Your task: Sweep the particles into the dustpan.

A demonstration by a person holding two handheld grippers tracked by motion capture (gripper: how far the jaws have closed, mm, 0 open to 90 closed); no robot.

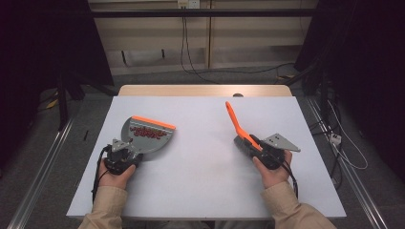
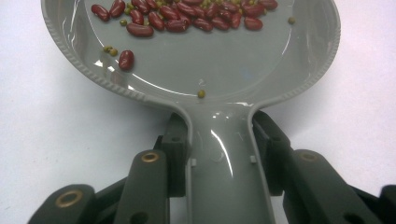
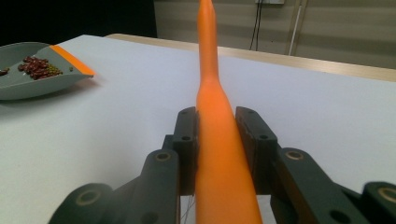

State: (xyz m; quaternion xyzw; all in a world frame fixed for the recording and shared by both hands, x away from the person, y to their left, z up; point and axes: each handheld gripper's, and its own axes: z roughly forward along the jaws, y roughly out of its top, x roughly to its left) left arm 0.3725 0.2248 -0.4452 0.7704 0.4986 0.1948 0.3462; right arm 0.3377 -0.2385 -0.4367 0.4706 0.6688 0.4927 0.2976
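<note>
- White tabletop (image 1: 205,162) on a pale wooden desk, grey floor around it, dark curtains at both sides, beige wall panels and hanging cables behind.
- Bare over most of its middle and front; only two tools on it, well apart.
- Left hand (image 1: 116,175) in from the bottom edge in a tan sleeve, wrapped round the left gripper (image 1: 125,151) near the front-left part of the table.
- Jaws of that gripper pressed against both sides of the neck of a grey dustpan (image 2: 210,70), pinching it; pan lying flat ahead of the jaws, orange lip (image 1: 153,122) pointing away toward the far side.
- Red beans (image 2: 187,18) heaped toward the pan's front, a few small green ones (image 2: 201,93) scattered among and behind them.
- Right hand (image 1: 272,172) likewise from below, holding the right gripper (image 1: 251,143) at the table's right half, grey three-cornered plate (image 1: 282,141) on top.
- Its jaws clamped on an orange handle (image 3: 217,154), handle running up and away, tilted toward the far edge; grey end (image 1: 242,145) low beside the gripper.
- Open white surface between pan and handle, and a wide strip beyond both up to the wooden back edge (image 1: 205,90).
- Right gripper fairly near the right edge; left gripper near the left one.
</note>
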